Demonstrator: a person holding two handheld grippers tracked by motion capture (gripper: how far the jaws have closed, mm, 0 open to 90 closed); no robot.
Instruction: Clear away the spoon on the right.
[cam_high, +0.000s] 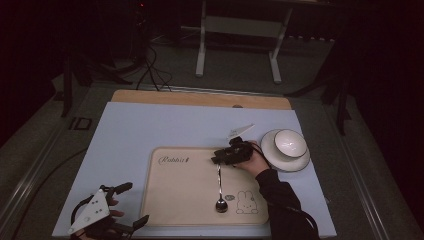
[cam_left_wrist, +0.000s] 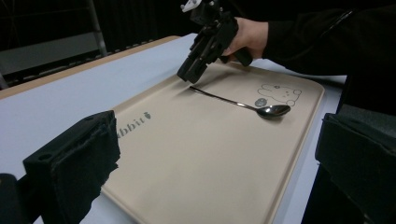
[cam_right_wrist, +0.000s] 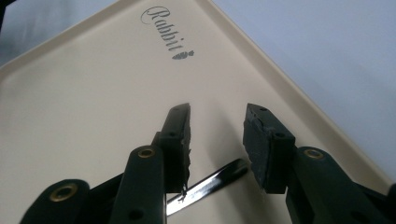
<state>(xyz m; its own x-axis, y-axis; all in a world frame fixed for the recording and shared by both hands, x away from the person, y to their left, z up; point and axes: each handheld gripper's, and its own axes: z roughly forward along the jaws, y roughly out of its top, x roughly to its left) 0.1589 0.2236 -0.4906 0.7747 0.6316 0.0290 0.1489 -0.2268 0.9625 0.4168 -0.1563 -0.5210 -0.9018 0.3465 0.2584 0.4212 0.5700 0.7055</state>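
Black, my left tool (cam_high: 131, 202) sits nearest me at the bench's front left corner, jaws spread wide with nothing between them, its grey three-cornered plate on top.

Item: bench (cam_high: 130, 130), pale blue-white cover sheet, a strip of bare wood along the far edge.

Item: tray (cam_high: 175, 200), cream plastic, flat with a low rim, lying mid-bench just beside my left tool. "Rabbit" lettering at its far left corner; a rabbit drawing (cam_high: 246, 202) at its near right corner.

Item: spoon (cam_high: 220, 192), polished metal, lying flat on the tray's right half. Bowl toward me, just beside the rabbit drawing; handle running away from me.

Item: my right tool (cam_high: 216, 159), black, held in my right hand (cam_high: 255, 160), dark sleeve. It hangs over the far tip of the spoon handle. In the right gripper view the jaws stand parted either side of the handle's end (cam_right_wrist: 210, 184); the right pad is clear of the metal, and whether the left pad brushes it I cannot tell. No pinch on it.

Item: bowl (cam_high: 290, 142), white, standing on a white plate (cam_high: 270, 155), on the bench just right of my right hand, off the tray.
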